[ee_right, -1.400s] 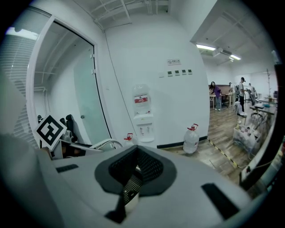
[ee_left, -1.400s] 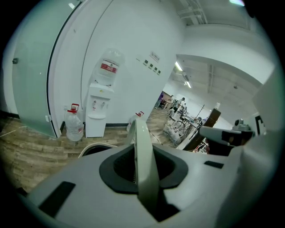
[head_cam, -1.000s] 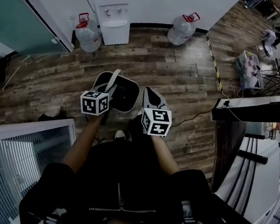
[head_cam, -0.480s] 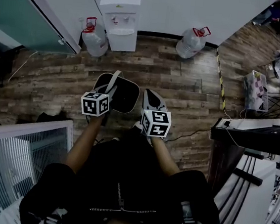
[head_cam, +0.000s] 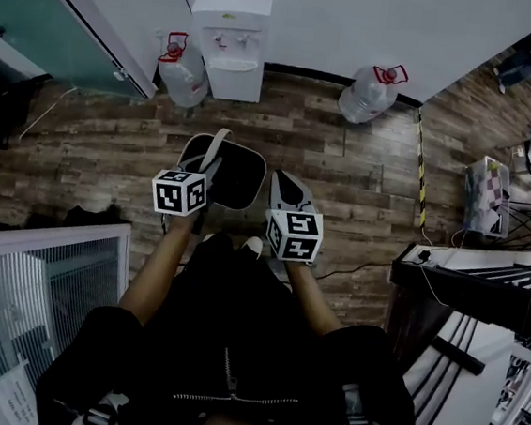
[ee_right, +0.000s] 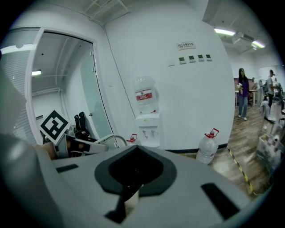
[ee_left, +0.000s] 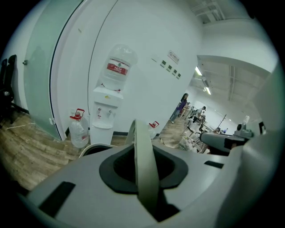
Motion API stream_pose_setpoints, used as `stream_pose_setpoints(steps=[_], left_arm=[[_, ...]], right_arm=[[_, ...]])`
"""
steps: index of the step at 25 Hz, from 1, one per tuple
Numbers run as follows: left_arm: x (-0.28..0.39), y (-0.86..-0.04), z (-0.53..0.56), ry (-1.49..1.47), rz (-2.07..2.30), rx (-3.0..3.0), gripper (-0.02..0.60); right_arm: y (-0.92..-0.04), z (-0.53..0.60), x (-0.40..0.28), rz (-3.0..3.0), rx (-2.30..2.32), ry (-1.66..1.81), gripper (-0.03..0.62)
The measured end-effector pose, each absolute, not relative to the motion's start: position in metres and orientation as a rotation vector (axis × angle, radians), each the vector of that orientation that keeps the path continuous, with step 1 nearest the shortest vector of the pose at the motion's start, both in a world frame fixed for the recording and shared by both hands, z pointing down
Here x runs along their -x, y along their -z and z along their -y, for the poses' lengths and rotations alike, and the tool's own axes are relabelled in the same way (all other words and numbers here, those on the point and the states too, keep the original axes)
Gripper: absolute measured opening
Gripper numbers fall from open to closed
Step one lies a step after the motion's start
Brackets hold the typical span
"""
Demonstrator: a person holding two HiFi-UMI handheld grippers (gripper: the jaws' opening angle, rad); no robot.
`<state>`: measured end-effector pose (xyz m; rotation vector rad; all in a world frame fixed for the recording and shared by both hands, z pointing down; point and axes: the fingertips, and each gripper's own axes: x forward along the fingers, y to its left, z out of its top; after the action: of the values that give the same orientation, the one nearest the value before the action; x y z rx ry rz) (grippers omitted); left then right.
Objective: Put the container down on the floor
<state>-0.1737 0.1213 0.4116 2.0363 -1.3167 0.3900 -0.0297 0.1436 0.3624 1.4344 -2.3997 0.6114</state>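
The container [head_cam: 239, 181] is a dark bin with a pale rim and a pale arched handle [head_cam: 218, 145]. It hangs above the wooden floor [head_cam: 102, 152] in front of the person. My left gripper [head_cam: 208, 167] is shut on that handle. In the left gripper view the handle [ee_left: 143, 151] runs up between the jaws and the bin's rim [ee_left: 94, 147] shows just beyond them. My right gripper [head_cam: 284, 182] is to the right of the bin, shut, with nothing clearly held. It does not touch the bin. In its own view the right gripper [ee_right: 133, 174] points toward the white wall.
A white water dispenser [head_cam: 231, 35] stands against the wall ahead, with a water jug [head_cam: 182, 72] to its left and another jug [head_cam: 371, 90] to its right. A glass-topped cabinet [head_cam: 32, 277] is at the near left. A dark desk [head_cam: 485, 282] and a floor cable [head_cam: 354, 263] are on the right.
The person has stepped a little closer to the water dispenser and the view has shifted right. Both grippers keep the same pose, and the bin still hangs from the left one.
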Motion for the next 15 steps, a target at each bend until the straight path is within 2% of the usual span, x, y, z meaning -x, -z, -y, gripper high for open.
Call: stream_pose_setpoints(steps=[15], left_arm=[[0.146,-0.425,-0.039,-0.38,1.291,-2.036,0.063]], right_arm=[[-0.374,-0.075,0.002,2.354,-1.481,-0.622,0.011]])
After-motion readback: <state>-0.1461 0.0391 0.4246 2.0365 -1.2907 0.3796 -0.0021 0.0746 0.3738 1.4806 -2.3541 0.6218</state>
